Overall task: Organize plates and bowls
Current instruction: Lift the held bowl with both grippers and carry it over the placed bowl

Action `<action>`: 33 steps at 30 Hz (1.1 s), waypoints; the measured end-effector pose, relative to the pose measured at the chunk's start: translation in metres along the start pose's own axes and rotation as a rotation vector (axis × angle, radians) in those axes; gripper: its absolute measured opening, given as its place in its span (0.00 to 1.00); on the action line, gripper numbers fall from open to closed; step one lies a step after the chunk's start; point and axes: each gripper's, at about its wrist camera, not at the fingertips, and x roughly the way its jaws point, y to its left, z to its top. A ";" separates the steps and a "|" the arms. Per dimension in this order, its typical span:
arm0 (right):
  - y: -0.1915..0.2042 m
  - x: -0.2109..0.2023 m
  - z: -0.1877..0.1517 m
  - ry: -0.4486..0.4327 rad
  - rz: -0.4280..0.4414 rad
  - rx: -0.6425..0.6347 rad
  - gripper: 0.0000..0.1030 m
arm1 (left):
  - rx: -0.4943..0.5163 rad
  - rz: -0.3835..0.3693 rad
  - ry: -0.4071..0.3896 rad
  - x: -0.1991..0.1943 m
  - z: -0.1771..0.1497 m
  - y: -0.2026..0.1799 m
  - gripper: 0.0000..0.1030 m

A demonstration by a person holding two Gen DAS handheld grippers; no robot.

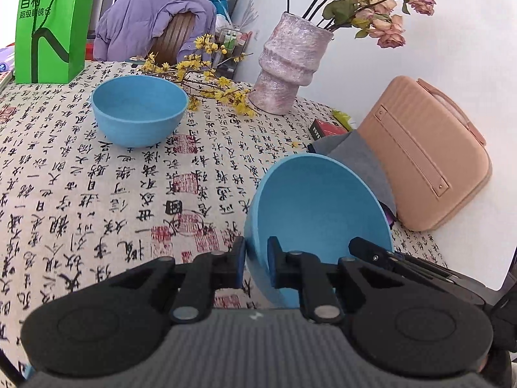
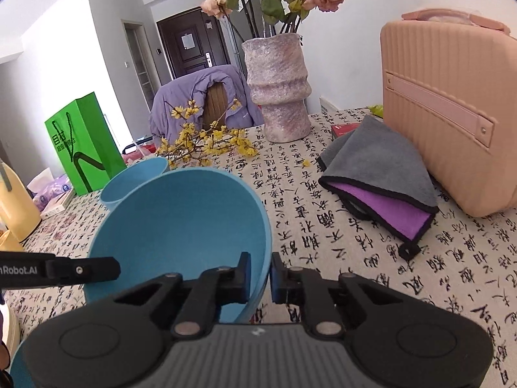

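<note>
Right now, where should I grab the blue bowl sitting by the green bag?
Grab the far bowl by its thin rim, coming down from above with one jaw inside and one outside. It stands upright and open on the tablecloth. Take the side nearest you, because yellow flowers crowd its far edge.

Matt blue bowl (image 1: 316, 207), rough-textured vase (image 1: 287, 64), printed cloth tablecloth (image 1: 97, 194), ribbed plastic case (image 2: 452, 113)

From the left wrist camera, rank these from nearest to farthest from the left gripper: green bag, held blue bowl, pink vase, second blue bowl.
1. Held blue bowl: its rim is clamped in the left gripper.
2. Second blue bowl: on the tablecloth, ahead and left.
3. Pink vase: farther back, slightly right.
4. Green bag: at the far left edge.
</note>
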 end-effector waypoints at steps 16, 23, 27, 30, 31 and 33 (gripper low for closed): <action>-0.011 -0.100 -0.065 -0.010 -0.041 -0.068 0.09 | -0.093 -0.030 -0.001 -0.061 -0.104 -0.026 0.14; -0.009 -0.115 -0.071 -0.029 -0.040 -0.066 0.09 | -0.099 -0.033 -0.019 -0.073 -0.111 -0.027 0.14; -0.002 -0.118 -0.069 -0.041 -0.032 -0.074 0.09 | -0.102 -0.030 -0.048 -0.082 -0.108 -0.024 0.14; 0.004 -0.119 -0.066 -0.048 -0.025 -0.076 0.09 | -0.113 -0.031 -0.060 -0.086 -0.106 -0.020 0.14; 0.007 -0.119 -0.066 -0.050 -0.020 -0.076 0.09 | -0.115 -0.029 -0.065 -0.089 -0.105 -0.018 0.14; 0.013 -0.120 -0.064 -0.056 -0.007 -0.081 0.09 | -0.124 -0.026 -0.076 -0.094 -0.105 -0.013 0.14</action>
